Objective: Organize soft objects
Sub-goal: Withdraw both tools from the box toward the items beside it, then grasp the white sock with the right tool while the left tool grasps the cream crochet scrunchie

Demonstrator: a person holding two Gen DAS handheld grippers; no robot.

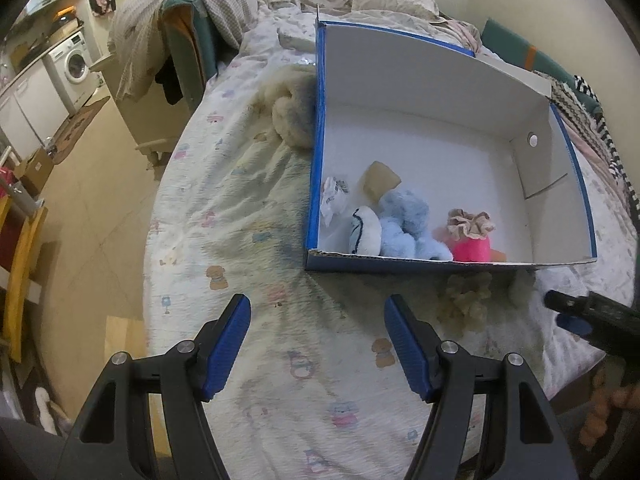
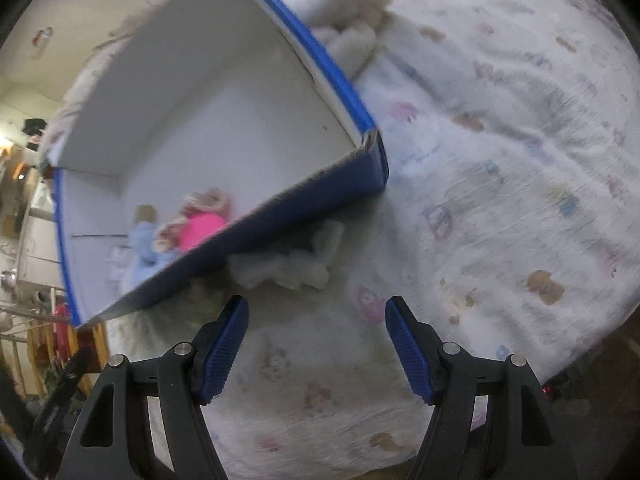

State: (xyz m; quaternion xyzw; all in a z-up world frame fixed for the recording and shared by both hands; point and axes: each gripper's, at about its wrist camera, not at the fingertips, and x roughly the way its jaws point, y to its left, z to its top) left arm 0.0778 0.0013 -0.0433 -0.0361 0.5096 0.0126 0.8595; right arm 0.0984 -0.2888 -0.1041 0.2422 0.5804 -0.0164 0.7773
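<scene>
the left gripper (image 1: 318, 340) hung over the near part of the bed (image 1: 224, 208) with its two blue fingers (image 1: 228, 344) wide apart and nothing between them. the right gripper (image 2: 316, 344) was spread wide too, and it held nothing.

just ahead of the right gripper, a little to its left, lay a small cream fluffy toy (image 2: 296, 260). it was on the sheet, touching the near wall of the blue box (image 2: 280, 216). it looked longer side to side, along that wall. the right gripper was the nearer one, so it would likely be the one to pick it up. the view was blurry there.

inside the box, by the near wall, sat a light blue plush (image 1: 404, 228), a white soft thing (image 1: 364, 232) and a pink doll (image 1: 470, 236).

further off, another cream plush (image 1: 292, 112) leaned on the box's left wall, on the bed.
</scene>
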